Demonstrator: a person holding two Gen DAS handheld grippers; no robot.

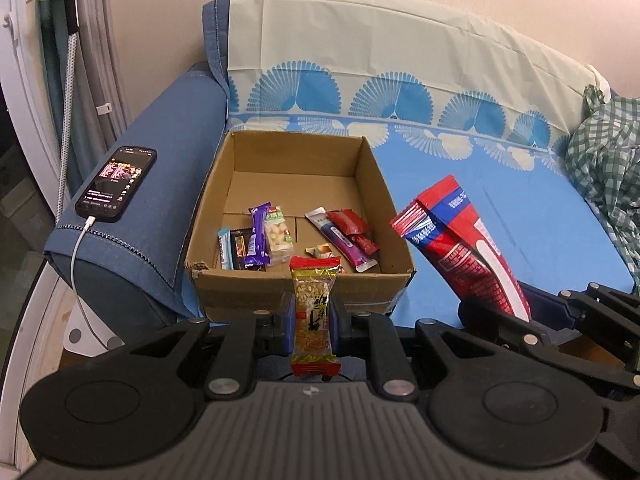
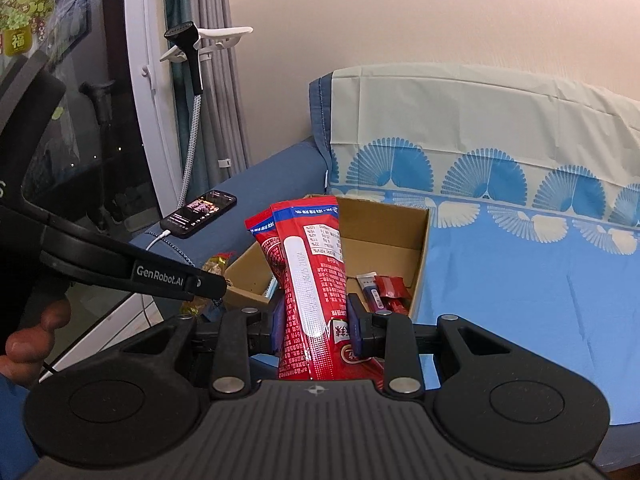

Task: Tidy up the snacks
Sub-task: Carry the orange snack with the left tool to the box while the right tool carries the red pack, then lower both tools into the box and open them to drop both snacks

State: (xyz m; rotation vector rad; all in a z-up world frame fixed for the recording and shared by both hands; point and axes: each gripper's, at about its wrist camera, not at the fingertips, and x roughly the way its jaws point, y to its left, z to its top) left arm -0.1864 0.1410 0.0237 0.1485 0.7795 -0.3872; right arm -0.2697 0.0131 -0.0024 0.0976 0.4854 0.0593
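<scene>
My left gripper [image 1: 313,316] is shut on a small yellow-and-red snack bar [image 1: 313,312], held upright just in front of the near wall of an open cardboard box [image 1: 304,284]. Several small snack packets [image 1: 272,236] lie on the box floor. My right gripper [image 2: 318,320] is shut on a large red snack bag [image 2: 308,276], held upright to the right of the box; the bag shows in the left wrist view [image 1: 460,248] too. The box also shows in the right wrist view [image 2: 420,264], behind the bag.
The box stands on a blue sofa seat cover [image 1: 480,200]. A charging phone [image 1: 117,182] lies on the blue armrest at left. Green checked cloth [image 1: 604,152] is piled at the right. A garment steamer hose [image 1: 66,120] hangs at far left.
</scene>
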